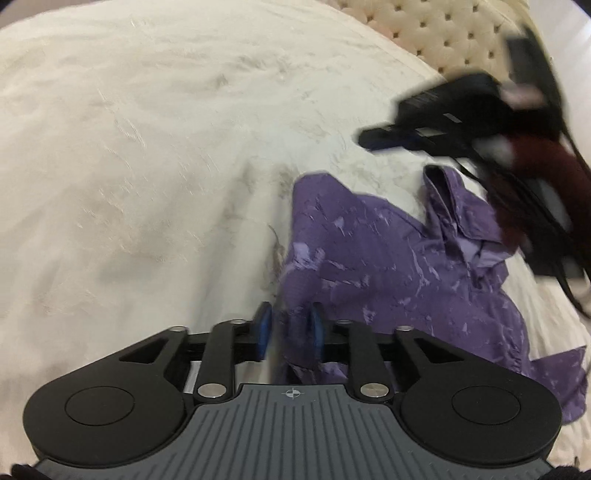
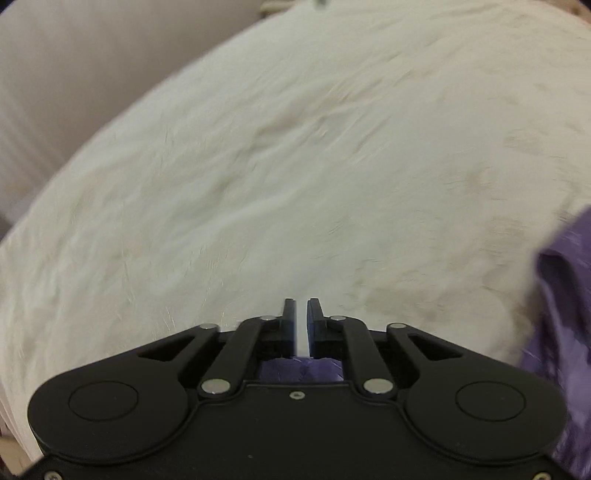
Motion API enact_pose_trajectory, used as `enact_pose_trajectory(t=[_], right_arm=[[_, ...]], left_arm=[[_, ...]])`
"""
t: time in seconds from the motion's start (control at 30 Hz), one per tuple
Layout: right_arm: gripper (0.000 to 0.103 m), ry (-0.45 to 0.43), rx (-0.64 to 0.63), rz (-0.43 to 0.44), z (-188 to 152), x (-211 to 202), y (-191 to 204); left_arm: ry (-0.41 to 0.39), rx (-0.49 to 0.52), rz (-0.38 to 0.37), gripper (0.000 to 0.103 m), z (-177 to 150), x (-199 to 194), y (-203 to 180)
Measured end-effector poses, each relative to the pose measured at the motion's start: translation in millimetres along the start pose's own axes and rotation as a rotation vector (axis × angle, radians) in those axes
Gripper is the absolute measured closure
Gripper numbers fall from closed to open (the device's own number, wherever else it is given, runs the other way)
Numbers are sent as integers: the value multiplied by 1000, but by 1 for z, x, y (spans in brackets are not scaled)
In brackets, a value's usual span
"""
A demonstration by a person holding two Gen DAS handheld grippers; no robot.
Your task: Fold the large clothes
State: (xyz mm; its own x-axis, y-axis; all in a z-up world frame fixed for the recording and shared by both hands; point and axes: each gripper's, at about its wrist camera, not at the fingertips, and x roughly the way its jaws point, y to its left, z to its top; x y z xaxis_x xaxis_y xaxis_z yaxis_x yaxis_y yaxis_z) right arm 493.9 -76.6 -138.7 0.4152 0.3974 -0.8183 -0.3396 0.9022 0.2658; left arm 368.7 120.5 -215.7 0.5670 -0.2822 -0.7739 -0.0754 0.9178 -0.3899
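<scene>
A purple patterned shirt (image 1: pixel 388 266) lies crumpled on the cream bedspread (image 1: pixel 129 166). My left gripper (image 1: pixel 290 325) is shut on a fold of the shirt's edge, cloth bunched between its blue pads. In the left wrist view my right gripper (image 1: pixel 373 138) shows blurred above the shirt's collar. In the right wrist view my right gripper (image 2: pixel 301 314) has its jaws nearly together with a thin gap and nothing between the tips. Purple cloth (image 2: pixel 299 369) shows under its body and the shirt (image 2: pixel 561 295) hangs at the right edge.
A tufted cream headboard (image 1: pixel 443 33) stands at the far end of the bed. Black cables (image 1: pixel 546 229) trail from the right gripper beside a dark red sleeve (image 1: pixel 532 155). The bedspread (image 2: pixel 258 166) fills the right wrist view, with a pale wall (image 2: pixel 55 74) at the left.
</scene>
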Motion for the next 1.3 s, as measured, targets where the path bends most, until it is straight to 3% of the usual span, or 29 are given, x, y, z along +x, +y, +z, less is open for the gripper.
enact_pose_trajectory(t=[0.07,0.1,0.2,0.27,0.43,0.63,0.73,0.83,0.9,1.07,1.3], right_arm=[[46,-61,23,-9,-19,-26,-8],[38,-90,32,-13,-31,-39,-12],[33,-130,70,-61,-72,-71,-23],[27,-119,107,-115,-100,-81,-31],[25,-25,197,-197,-166,-90,-51],[25,76,402,-291,-212,-77,-90],[25,52,435,-290,-213,-88,-95],[24,-34,479,-257,-216,-120,-95],[19,-87,525,-250,-224,-145,-98],[17,-169,633,-270,-260,-203,-112],[15,-212,733,-363,-322,-272,-156]], left_arm=[[-36,12,23,67,5,-11,-2],[-52,22,20,58,7,-14,-2],[-85,92,-38,36,15,-18,-17],[-82,143,-79,35,19,-14,-30],[-42,269,-124,33,18,21,-55],[135,244,16,32,20,76,-42],[145,220,17,31,27,68,-42],[120,214,-2,30,27,43,-48],[118,215,-23,20,23,26,-53],[153,227,-95,4,3,-11,-72],[186,291,-114,4,-36,-41,-118]])
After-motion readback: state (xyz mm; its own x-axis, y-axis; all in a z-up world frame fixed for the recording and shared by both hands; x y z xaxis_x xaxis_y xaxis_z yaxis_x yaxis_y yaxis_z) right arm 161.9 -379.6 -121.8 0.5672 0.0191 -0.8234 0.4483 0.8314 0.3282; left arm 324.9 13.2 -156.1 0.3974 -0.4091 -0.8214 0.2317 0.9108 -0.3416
